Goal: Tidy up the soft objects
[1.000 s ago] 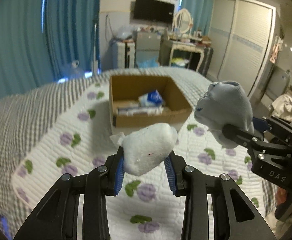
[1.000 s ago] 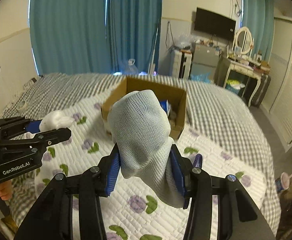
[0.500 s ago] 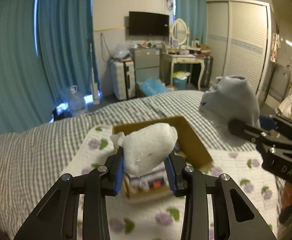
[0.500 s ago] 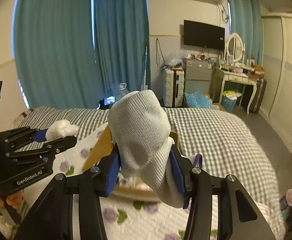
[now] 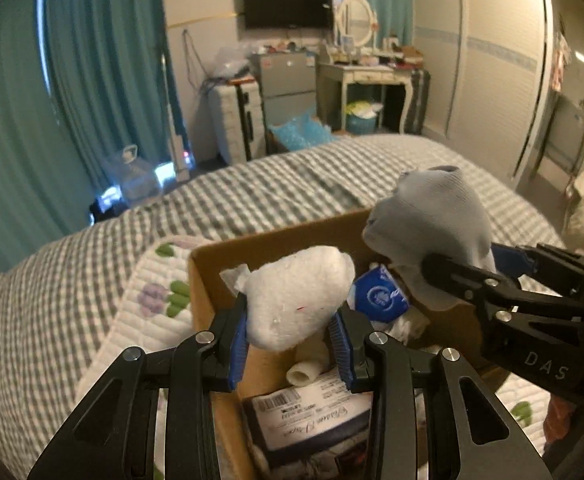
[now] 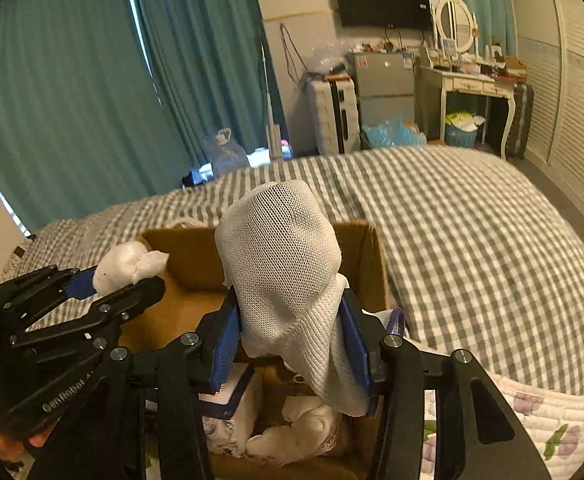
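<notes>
My left gripper [image 5: 292, 340] is shut on a white fluffy bundle [image 5: 298, 298] and holds it above the open cardboard box [image 5: 201, 280]. My right gripper [image 6: 289, 352] is shut on a white mesh sock [image 6: 283, 272], also above the box [image 6: 376, 272]. The right gripper shows in the left wrist view [image 5: 492, 292] with the sock [image 5: 436, 220] looking grey. The left gripper shows in the right wrist view [image 6: 111, 288] with the white bundle [image 6: 125, 266]. The box holds a blue-white packet [image 5: 378, 296], a labelled dark package [image 5: 312, 420] and white cloth [image 6: 304, 428].
The box sits on a flowered white quilt [image 5: 147, 300] over a grey checked bedspread [image 6: 472, 232]. Teal curtains [image 6: 71, 80], a white cabinet [image 5: 235, 120], a dressing table [image 6: 468, 84] and wardrobe doors [image 5: 492, 60] stand beyond the bed.
Both grippers have moved forward over the bed and now hang above the open box, each still holding its soft item. The box has come close under the fingers.
</notes>
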The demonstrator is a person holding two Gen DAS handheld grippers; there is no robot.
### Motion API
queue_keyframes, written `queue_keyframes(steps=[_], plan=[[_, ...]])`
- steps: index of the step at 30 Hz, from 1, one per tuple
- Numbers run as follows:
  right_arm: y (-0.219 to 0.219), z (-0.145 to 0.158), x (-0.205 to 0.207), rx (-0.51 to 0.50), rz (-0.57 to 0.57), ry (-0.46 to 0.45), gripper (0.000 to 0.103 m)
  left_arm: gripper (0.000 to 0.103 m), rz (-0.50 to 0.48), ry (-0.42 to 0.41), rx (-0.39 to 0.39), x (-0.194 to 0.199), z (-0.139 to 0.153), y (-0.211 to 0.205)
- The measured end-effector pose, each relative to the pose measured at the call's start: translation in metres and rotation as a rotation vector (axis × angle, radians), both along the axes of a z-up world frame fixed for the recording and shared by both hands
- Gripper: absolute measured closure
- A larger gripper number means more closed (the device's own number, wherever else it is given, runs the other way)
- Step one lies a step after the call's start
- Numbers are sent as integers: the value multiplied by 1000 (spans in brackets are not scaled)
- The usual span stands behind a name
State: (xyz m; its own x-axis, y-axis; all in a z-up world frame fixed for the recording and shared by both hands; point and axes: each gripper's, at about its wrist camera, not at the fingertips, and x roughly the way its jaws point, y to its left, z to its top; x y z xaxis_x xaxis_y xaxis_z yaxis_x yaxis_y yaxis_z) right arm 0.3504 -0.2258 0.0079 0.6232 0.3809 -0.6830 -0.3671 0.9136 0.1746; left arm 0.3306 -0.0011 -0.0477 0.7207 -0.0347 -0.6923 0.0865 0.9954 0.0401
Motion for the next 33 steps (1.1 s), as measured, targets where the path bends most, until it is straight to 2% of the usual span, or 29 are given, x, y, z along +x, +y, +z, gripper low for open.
queue_keyframes(steps=[3, 4, 5, 6, 7, 9, 12, 15, 23, 25, 28, 29, 30, 31, 33], plan=[[0, -5, 1, 5, -24, 6, 49, 63, 2, -10, 15, -1, -5, -4], [-2, -3, 1, 10, -38, -1, 42, 63, 10, -13, 29, -1, -6, -5], [-6, 0, 0, 16, -52, -12, 38, 60, 11, -7, 35, 1, -6, -5], [-10, 3, 1, 21, -57, -19, 36, 50, 10, -1, 34, 1, -6, -5], [-12, 8, 0, 26, -64, -26, 36, 39, 11, 0, 26, 0, -6, -4], [-16, 21, -4, 27, -74, -44, 36, 35, 19, -32, 19, -8, 2, -4], [-22, 44, -17, 18, -78, -81, 36, 34, 11, -39, 20, -20, 19, -6], [-31, 75, -38, 23, -83, -121, 36, 34, 16, -82, 26, -43, 50, -9], [-57, 192, -136, 21, -73, -292, 35, 32, 48, -319, 24, -149, 169, -14], [-65, 225, -169, 15, -72, -352, 31, 16, 52, -392, 10, -183, 198, -17], [-73, 264, -218, -14, -66, -459, 21, 6, 51, -509, -15, -229, 232, -18], [-75, 272, -230, -21, -65, -486, 18, 3, 55, -543, -21, -244, 242, -18], [-79, 283, -245, -26, -65, -520, 12, 0, 57, -563, -24, -253, 248, -18], [-82, 291, -259, -25, -65, -543, 5, 0, 57, -585, -28, -264, 254, -18], [-87, 301, -280, -6, -58, -574, 0, 0, 45, -608, -32, -281, 260, -17]])
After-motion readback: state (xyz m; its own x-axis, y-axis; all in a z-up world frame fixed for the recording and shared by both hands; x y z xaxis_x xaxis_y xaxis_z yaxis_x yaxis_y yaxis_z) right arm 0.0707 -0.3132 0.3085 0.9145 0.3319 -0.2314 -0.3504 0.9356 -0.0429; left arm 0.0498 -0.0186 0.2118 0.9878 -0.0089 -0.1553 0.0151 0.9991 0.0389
